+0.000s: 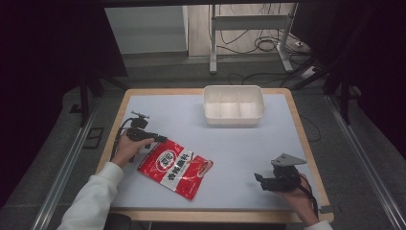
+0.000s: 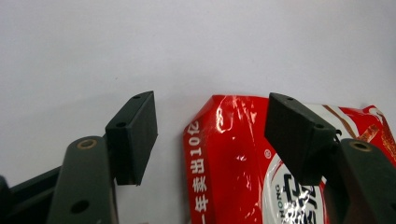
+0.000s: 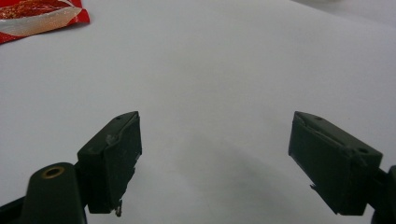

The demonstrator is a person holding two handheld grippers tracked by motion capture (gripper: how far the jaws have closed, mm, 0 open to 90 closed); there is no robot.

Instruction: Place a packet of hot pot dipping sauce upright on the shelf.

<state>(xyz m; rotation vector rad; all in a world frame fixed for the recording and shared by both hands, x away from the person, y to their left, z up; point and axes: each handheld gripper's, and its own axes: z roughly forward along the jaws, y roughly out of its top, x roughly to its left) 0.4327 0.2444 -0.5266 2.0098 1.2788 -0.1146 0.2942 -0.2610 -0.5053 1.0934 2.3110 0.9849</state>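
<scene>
Left gripper (image 2: pixel 210 135) jaws spread, straddling the red packet's (image 2: pixel 243 158) corner (packet flat on table (image 1: pixel 239 143)). Right gripper (image 3: pixel 215 158) jaws spread over bare table.

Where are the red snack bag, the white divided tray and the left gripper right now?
red snack bag (image 1: pixel 175 168), high view, middle of its printed face.
white divided tray (image 1: pixel 233 87), high view, far rim.
left gripper (image 2: pixel 210 135), left gripper view, midway between its open jaws.
</scene>
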